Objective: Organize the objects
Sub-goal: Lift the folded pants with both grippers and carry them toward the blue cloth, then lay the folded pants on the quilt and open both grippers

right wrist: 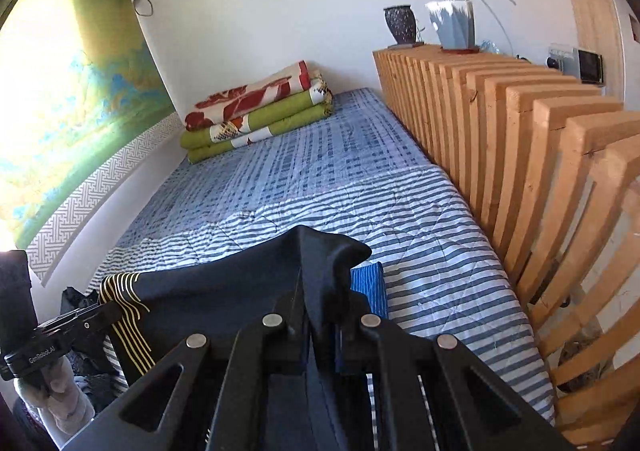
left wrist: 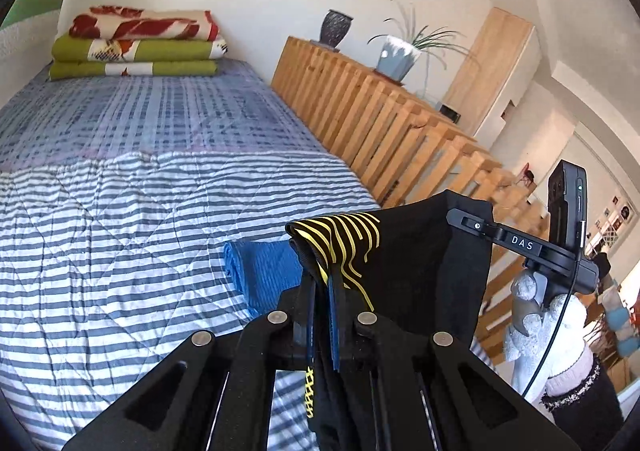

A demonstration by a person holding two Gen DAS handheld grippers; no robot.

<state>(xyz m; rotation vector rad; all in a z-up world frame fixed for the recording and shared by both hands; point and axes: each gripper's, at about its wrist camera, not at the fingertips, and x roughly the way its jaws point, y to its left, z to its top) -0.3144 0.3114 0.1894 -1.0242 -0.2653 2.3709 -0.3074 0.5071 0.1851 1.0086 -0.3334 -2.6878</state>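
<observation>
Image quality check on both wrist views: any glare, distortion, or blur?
Left wrist: strong fisheye bowing of the wooden slat rail; bright, washed-out room at far right; black garment reads sharp. Right wrist: wall mural blown out by sunlight at left; sunlit patches on the striped quilt; slats curve heavily; dark corner vignetting in both views.

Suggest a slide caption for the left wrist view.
Left tongs clamp a black garment with yellow stripes, raised above the striped bed.
</observation>
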